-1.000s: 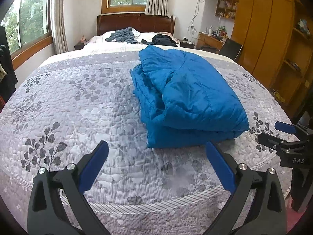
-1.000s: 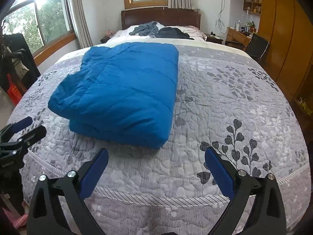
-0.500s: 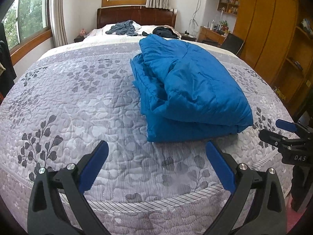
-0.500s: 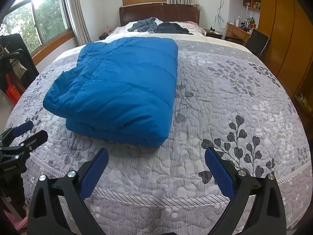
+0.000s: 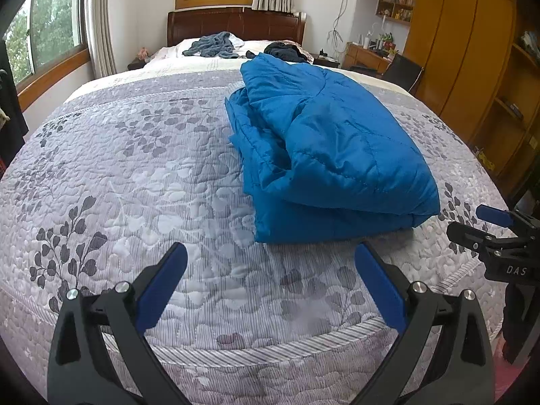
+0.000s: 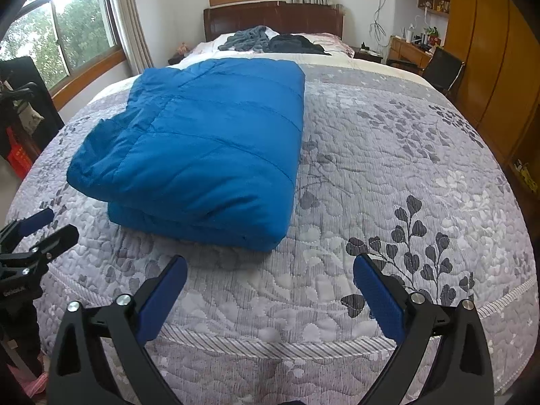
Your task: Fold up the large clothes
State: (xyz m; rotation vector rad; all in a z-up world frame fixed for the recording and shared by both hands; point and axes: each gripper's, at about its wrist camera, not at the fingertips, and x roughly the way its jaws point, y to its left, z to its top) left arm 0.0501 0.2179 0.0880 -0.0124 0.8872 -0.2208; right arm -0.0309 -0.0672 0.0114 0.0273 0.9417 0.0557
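While both grippers gape empty, blue jacket (image 6: 202, 155) folded on bedspread (image 6: 388, 175), seemingly doubled

Soft daylight from windows (image 6: 71, 37), glare top-left, sharp focus, heavy fisheye warp w/ dark corners.

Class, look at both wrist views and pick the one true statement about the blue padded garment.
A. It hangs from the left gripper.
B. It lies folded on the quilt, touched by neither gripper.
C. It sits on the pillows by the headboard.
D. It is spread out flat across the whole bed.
B: the blue padded garment lies in stacked layers on the quilt, while the left gripper and right gripper are open and short of it.
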